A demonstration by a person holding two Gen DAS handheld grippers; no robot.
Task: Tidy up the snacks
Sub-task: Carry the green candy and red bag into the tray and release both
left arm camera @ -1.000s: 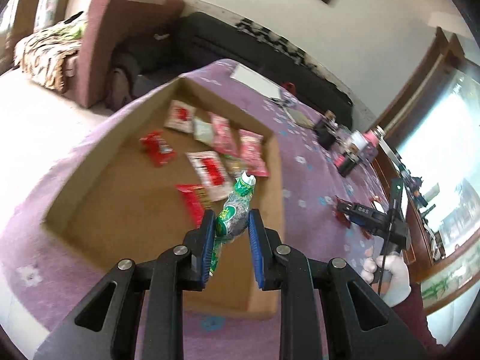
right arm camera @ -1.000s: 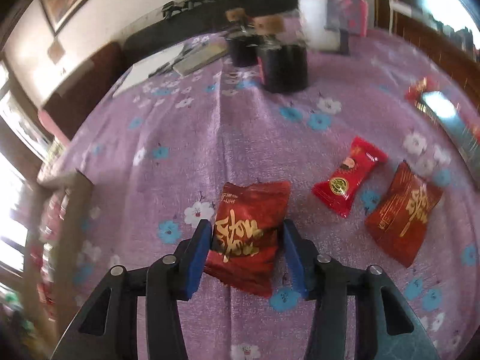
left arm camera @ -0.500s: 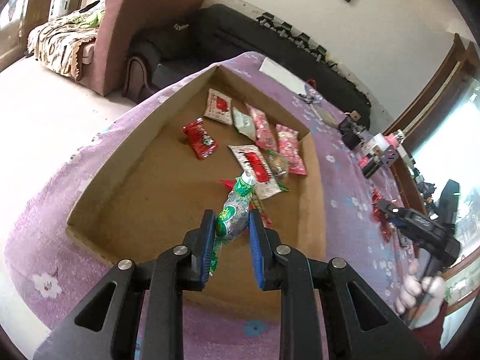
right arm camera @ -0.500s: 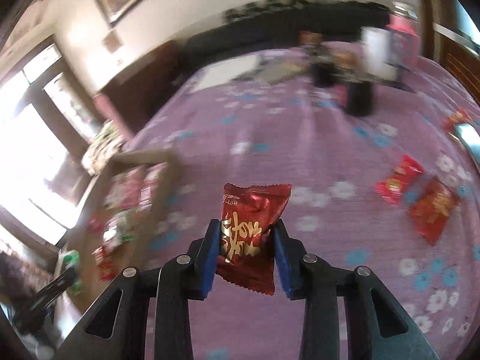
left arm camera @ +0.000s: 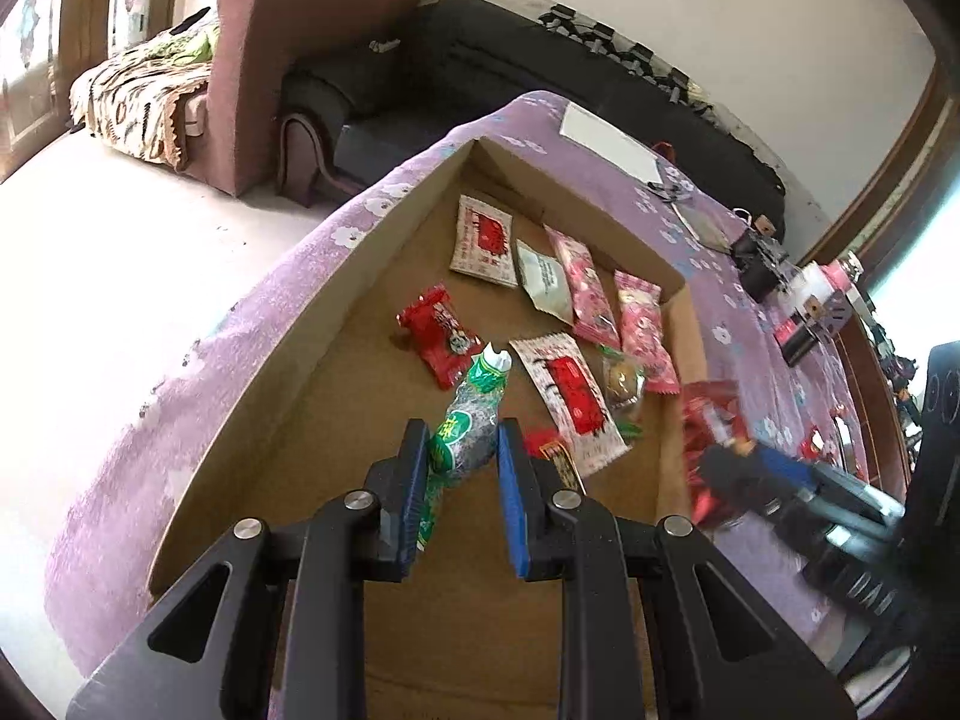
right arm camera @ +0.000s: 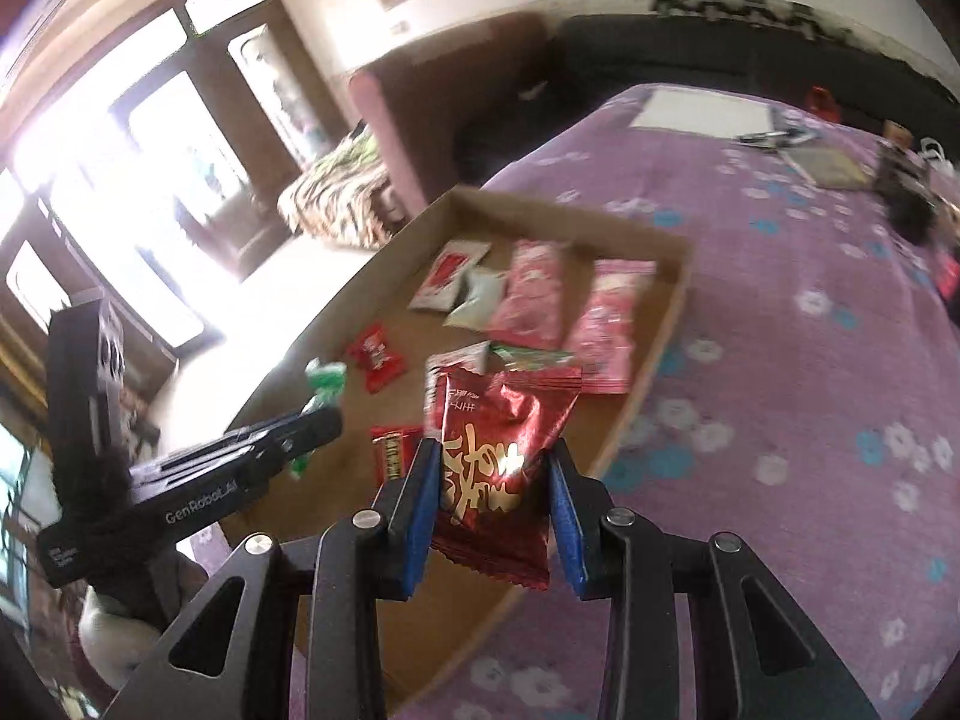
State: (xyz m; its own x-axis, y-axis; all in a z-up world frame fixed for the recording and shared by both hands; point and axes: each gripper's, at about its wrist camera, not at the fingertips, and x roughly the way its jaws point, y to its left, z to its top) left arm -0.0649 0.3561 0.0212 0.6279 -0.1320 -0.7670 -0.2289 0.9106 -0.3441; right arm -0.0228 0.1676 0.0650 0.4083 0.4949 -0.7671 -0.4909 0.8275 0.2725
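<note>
Green candy wrapper [left arm camera: 467, 435] sits clamped in the left tool [left arm camera: 462, 474], above the cardboard tray [left arm camera: 336, 294]; the right tool [right arm camera: 492, 510] grips a red snack packet [right arm camera: 498, 468] over the tray's near edge.

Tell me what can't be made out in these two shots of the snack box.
- Red packet in the right tongs: motion-blurred in the left wrist view; print unreadable.
- Small red snack in the cardboard box: mostly hidden behind the left tongs and green packet.
- Box's near wall: covered by the tongs' arms in both views.
- Items at the table's far end: blurred in the right wrist view.
</note>
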